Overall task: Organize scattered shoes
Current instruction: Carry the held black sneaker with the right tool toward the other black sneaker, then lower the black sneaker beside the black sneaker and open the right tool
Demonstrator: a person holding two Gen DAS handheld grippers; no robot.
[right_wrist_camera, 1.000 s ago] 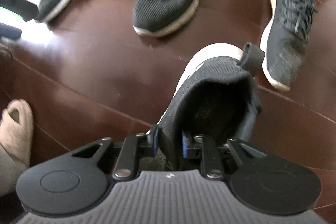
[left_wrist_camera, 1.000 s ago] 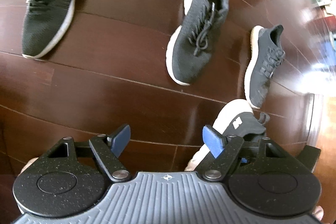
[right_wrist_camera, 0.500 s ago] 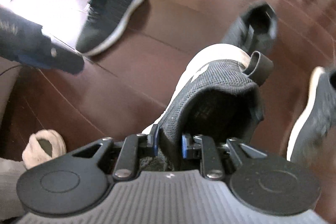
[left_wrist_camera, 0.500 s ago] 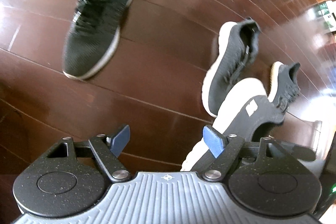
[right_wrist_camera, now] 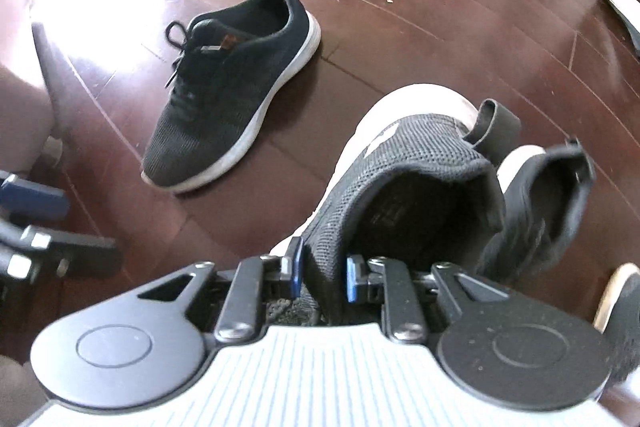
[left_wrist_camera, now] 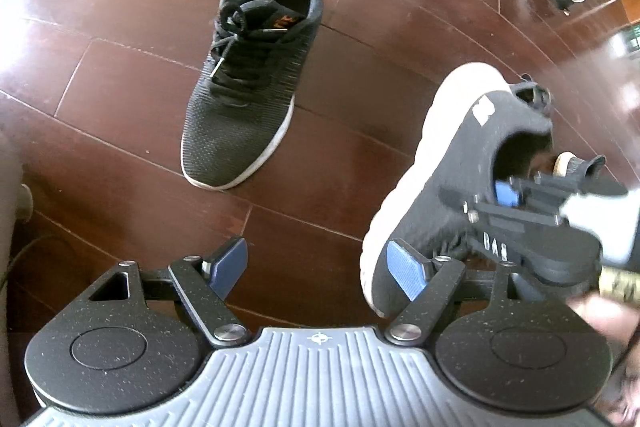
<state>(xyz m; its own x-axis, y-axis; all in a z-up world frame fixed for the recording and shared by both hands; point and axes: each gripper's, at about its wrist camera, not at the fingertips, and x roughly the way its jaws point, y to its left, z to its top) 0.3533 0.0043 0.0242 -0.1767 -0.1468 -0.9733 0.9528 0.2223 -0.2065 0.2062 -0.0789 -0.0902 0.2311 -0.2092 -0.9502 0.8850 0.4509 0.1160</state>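
The right tool (right_wrist_camera: 322,273) pinches the grey shoe (right_wrist_camera: 404,183) by its collar; left tool (left_wrist_camera: 316,263) gapes wide, empty. Carry it level and set it down beside the black shoe (right_wrist_camera: 224,99) ahead-left.

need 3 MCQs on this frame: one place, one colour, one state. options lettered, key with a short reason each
1. Where does the laced black sneaker lie?
A. On the wood floor, apart from both grippers
B. Between the jaws of the left gripper
C. On top of the held shoe

2. What colour is the sole of the held sneaker?
A. Red
B. White
C. Green

3. How do the jaws of the left gripper stand?
A. Closed on a lace
B. Closed on a heel
C. Open, with nothing between them

Key: 1 A, it rests alone on the floorboards, clear of both tools. 2 B, a white sole edge shows under the dark knit upper in both views. 3 C, the blue pads sit wide apart with bare floor between, while the right gripper clamps the held sneaker's collar.
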